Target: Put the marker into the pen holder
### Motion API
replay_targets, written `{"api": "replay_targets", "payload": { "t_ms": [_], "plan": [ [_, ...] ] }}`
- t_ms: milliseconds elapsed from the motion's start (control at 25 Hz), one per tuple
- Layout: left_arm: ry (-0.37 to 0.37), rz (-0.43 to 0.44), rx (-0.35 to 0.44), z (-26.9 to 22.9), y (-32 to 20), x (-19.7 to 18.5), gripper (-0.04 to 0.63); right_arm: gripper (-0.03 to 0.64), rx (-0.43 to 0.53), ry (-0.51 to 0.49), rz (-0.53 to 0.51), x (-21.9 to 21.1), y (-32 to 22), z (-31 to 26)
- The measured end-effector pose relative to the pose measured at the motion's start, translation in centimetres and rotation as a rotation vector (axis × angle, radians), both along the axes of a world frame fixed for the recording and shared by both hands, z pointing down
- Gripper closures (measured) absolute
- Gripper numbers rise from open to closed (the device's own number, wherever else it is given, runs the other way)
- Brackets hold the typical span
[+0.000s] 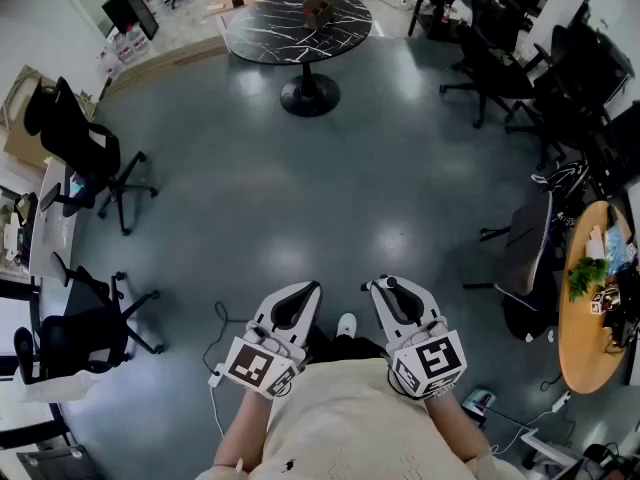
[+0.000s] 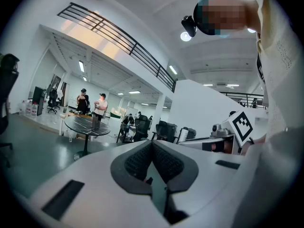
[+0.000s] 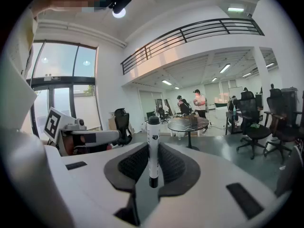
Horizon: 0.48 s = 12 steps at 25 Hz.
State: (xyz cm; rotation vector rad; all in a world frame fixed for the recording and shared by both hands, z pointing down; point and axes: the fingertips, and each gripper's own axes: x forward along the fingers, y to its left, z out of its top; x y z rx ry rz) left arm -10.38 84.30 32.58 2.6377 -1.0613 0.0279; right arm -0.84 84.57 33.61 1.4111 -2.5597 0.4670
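Quick status from my end: both tools sit side by side in the lower middle of the head view, over the grey floor (image 1: 300, 188). My right tool (image 3: 153, 152) is pinching the marker (image 3: 153, 136). It's a white barrel with a dark cap on top, standing upright between the dark pads (image 3: 173, 164) in the right gripper view and poking up past the tool's tips. My left tool (image 2: 152, 145) is pressed together with nothing in it, and in its own view the two pads just meet in a line.

The round black marbled desk (image 1: 262, 30) is way up at the top centre of the head view, well apart from both tools. There's a small brownish thing (image 1: 318, 8) on it, too tiny for me to tell what it is. Black office chairs (image 1: 85, 153) stand along the left edge, with more at the upper right. A wooden desk (image 1: 578, 360) with some clutter on it hugs the right edge.
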Motion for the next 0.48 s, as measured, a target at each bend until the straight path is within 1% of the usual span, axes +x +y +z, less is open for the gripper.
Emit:
{"api": "replay_targets", "payload": {
  "t_ms": [240,480],
  "plan": [
    [0.005,-0.001,-0.005,-0.1,-1.4,1.0,0.588,0.536,-0.014,-0.01,0.021,1.9,-1.0,0.8],
    [0.019,0.014,-0.047,1.6,-4.6,0.9,0.588,0.537,-0.048,-0.001,0.043,2.0,-4.3,2.4]
  ]
}}
